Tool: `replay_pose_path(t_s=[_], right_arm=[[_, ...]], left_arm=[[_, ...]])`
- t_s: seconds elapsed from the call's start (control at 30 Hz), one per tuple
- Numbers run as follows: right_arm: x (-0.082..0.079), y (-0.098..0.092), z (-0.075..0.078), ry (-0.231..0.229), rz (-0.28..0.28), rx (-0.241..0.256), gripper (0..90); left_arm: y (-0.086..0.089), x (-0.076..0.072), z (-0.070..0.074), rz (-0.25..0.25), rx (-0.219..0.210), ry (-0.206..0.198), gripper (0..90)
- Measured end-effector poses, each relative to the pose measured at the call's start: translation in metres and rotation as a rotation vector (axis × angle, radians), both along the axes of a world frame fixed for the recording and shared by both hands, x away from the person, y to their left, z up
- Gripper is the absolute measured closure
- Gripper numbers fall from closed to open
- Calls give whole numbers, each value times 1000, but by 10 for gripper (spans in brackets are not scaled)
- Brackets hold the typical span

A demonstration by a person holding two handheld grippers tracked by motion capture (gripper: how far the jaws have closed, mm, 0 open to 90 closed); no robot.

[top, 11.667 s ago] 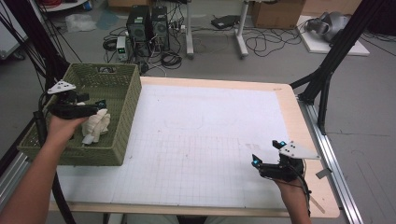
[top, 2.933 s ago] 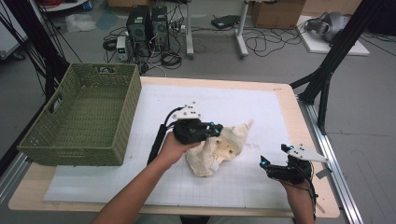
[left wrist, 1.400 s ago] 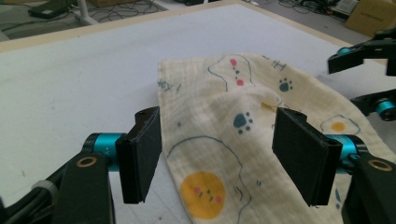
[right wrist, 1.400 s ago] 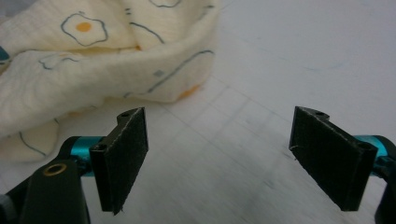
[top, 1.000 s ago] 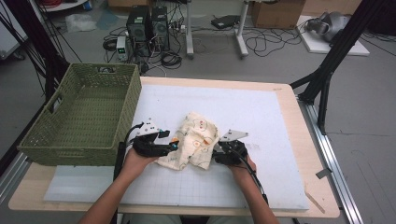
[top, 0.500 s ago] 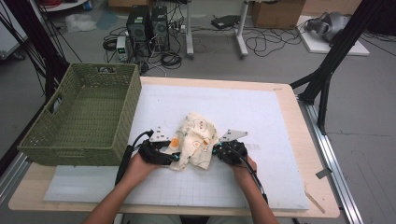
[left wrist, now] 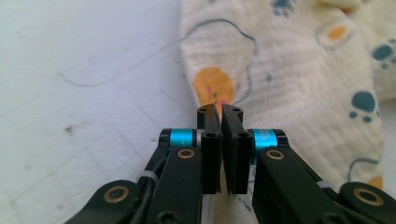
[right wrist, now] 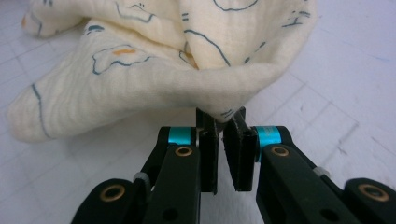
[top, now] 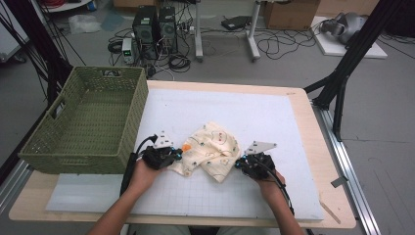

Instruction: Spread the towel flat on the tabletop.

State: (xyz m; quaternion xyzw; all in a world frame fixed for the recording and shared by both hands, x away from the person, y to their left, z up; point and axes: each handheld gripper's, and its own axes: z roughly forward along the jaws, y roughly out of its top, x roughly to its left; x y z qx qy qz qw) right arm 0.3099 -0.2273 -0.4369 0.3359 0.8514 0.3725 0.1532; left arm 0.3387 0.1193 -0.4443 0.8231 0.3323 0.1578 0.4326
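Now both grippers have closed in on the printed cloth (top: pixel 211 151), which lies crumpled on the white mat (top: pixel 274 122) near the middle of the table (top: pixel 313 100), to the right of the green basket (top: pixel 85 125). Half a second ago the left gripper (top: pixel 172 155) stood a little off the cloth's left edge; it has since moved up to it. In the left gripper view its fingers (left wrist: pixel 210 128) are pressed together at the cloth's edge, though whether fabric sits between them I cannot tell. The right gripper (top: pixel 241 164) has kept its place at the near right corner, and in the right gripper view a fold of cloth (right wrist: pixel 219 79) is pinched between its nearly closed fingers (right wrist: pixel 208 128). With both ends taken up, the cloth looks ready to be lifted or spread flat.
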Motion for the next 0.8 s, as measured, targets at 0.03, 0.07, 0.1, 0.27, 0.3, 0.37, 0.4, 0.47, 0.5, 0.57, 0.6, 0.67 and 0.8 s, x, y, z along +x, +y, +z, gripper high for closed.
replay_pose_path(t_s=[0.03,0.07,0.1,0.27,0.3,0.37,0.4,0.47,0.5,0.57,0.6,0.67,0.8], right_arm=[[-2,-3,1,7,1,3,844],[-4,-6,1,6,2,1,843],[-5,-8,1,4,8,0,844],[-13,-17,2,19,18,-15,844],[-15,-19,1,24,23,-14,844],[-18,-23,2,25,30,-9,844],[-20,-25,3,28,34,-6,845],[-25,-29,4,39,46,-14,849],[-27,-31,4,41,49,-30,860],[-32,-38,3,54,50,-66,861],[-36,-44,2,61,46,-73,861],[-41,-55,3,55,26,-55,860],[-42,-60,5,27,7,-40,859]], left_arm=[[4,2,1,18,-18,1,862],[7,4,1,37,-36,-1,862],[10,6,2,50,-52,3,863],[15,16,14,97,-95,-11,863],[15,18,17,104,-97,-20,863],[14,24,21,107,-86,-24,863],[13,26,23,109,-82,-30,863],[12,29,22,131,-89,-51,863],[12,30,21,148,-68,-54,864],[17,34,17,176,-85,-28,864],[18,35,16,175,-90,-24,864],[14,34,16,154,-79,-36,864],[10,33,18,173,-86,-69,863]])
